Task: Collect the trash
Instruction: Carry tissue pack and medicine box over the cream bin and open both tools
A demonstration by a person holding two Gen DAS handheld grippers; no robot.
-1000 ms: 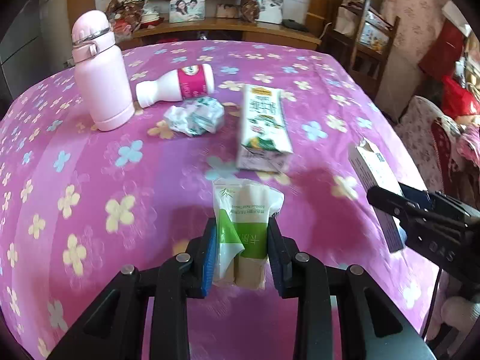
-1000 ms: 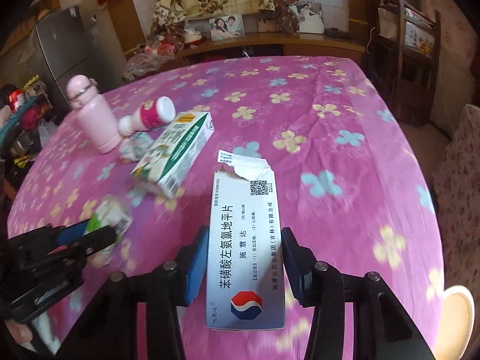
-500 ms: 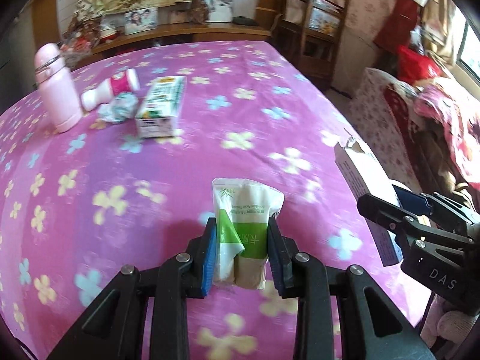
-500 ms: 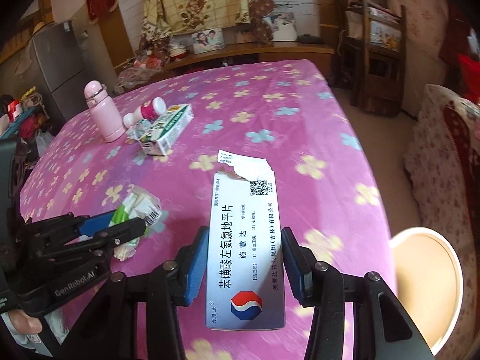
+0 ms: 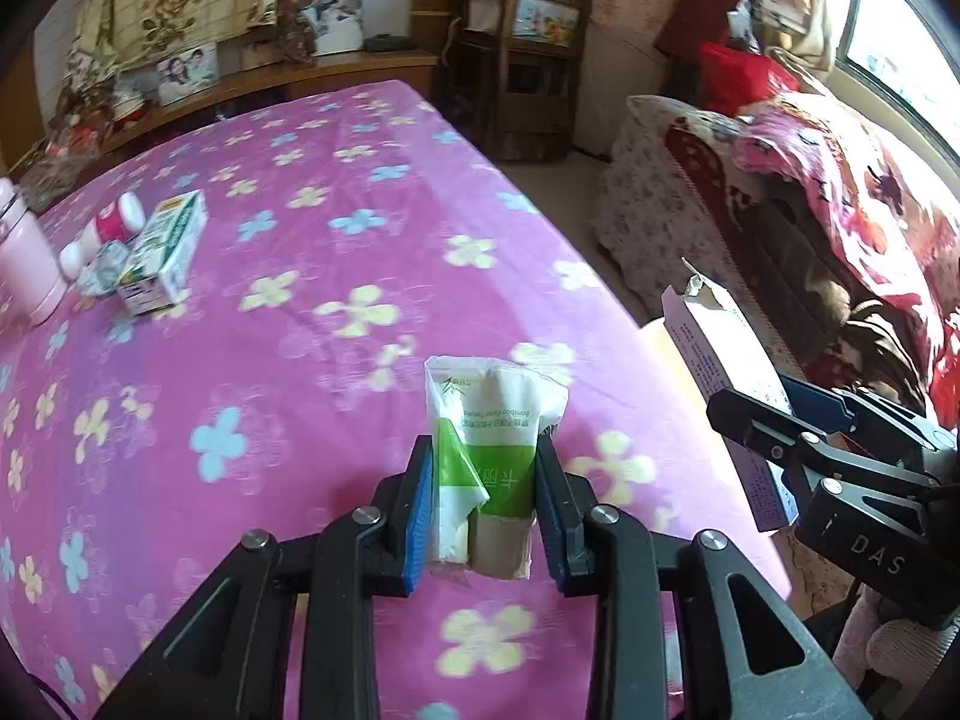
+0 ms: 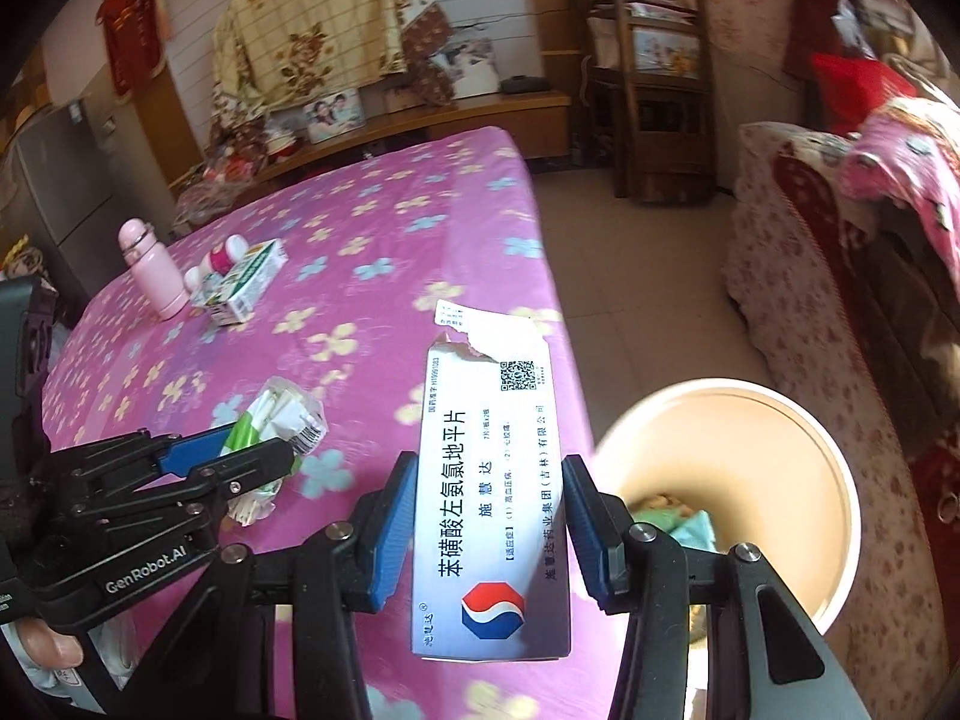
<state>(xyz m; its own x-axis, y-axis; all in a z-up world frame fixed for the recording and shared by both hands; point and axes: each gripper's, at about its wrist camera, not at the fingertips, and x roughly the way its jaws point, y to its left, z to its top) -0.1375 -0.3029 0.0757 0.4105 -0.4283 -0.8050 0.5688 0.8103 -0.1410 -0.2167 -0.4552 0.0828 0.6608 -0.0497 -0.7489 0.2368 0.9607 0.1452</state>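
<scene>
My left gripper (image 5: 483, 468) is shut on a green and white tissue pack (image 5: 492, 420), held above the pink flowered tablecloth (image 5: 270, 360) near its right edge. My right gripper (image 6: 489, 498) is shut on a torn white medicine box (image 6: 492, 492), held at the table's right edge beside a cream trash bin (image 6: 780, 420) on the floor. The bin holds some scraps. The box (image 5: 714, 360) and right gripper show at the right of the left wrist view. The tissue pack (image 6: 282, 420) shows at the left of the right wrist view.
A pink flask (image 6: 150, 270), a white and pink bottle (image 5: 102, 228), crumpled paper (image 5: 102, 264) and a green and white carton (image 5: 168, 252) sit at the table's far left. A sofa with blankets (image 5: 810, 210) stands right of the bin. A wooden chair (image 6: 654, 90) stands behind.
Both grippers have swung to the right with their loads, from over the table's middle to its right edge. The trash bin has come into the right wrist view.
</scene>
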